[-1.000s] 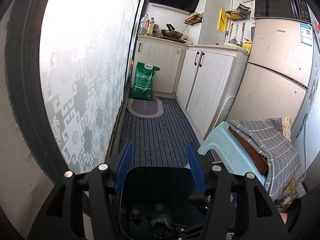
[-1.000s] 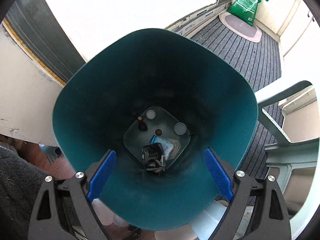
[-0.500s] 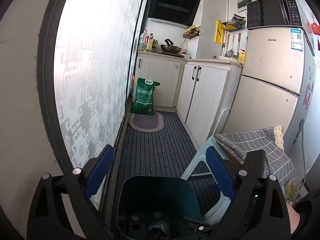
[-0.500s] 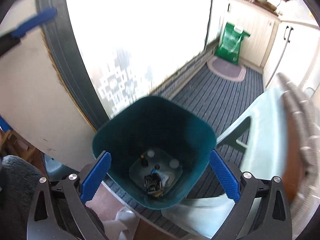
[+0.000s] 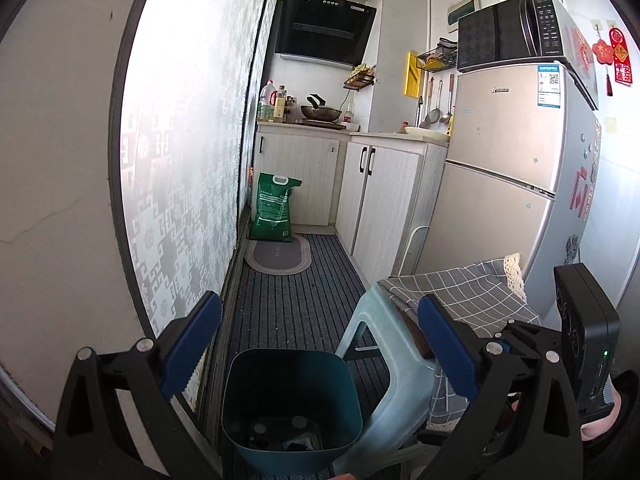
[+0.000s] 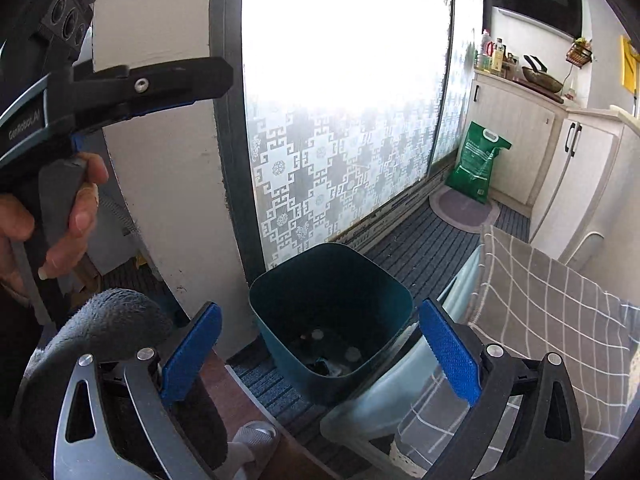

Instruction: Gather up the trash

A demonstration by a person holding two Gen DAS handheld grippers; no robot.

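Observation:
A dark teal trash bin point(image 5: 292, 408) stands on the striped floor mat beside the frosted glass door; it also shows in the right wrist view point(image 6: 332, 320). Trash lies at its bottom: crumpled wrappers point(image 6: 328, 366) and small round bits. My left gripper point(image 5: 320, 344) is open and empty, held well above the bin. My right gripper point(image 6: 320, 350) is open and empty, above and behind the bin. The left gripper also appears in the right wrist view point(image 6: 120, 88), held in a hand at the upper left.
A pale blue plastic stool point(image 5: 384, 364) with a grey checked cloth point(image 5: 468, 300) stands right of the bin. Beyond are white cabinets point(image 5: 384, 200), a fridge point(image 5: 508, 168), a green sack point(image 5: 274, 208) and an oval mat point(image 5: 278, 258). A foot in a white slipper point(image 6: 252, 440) is near.
Both grippers have risen and pulled back from the bin, which now looks smaller and lower in both views. The left gripper's jaws have opened wider. The trash stays in the bin.

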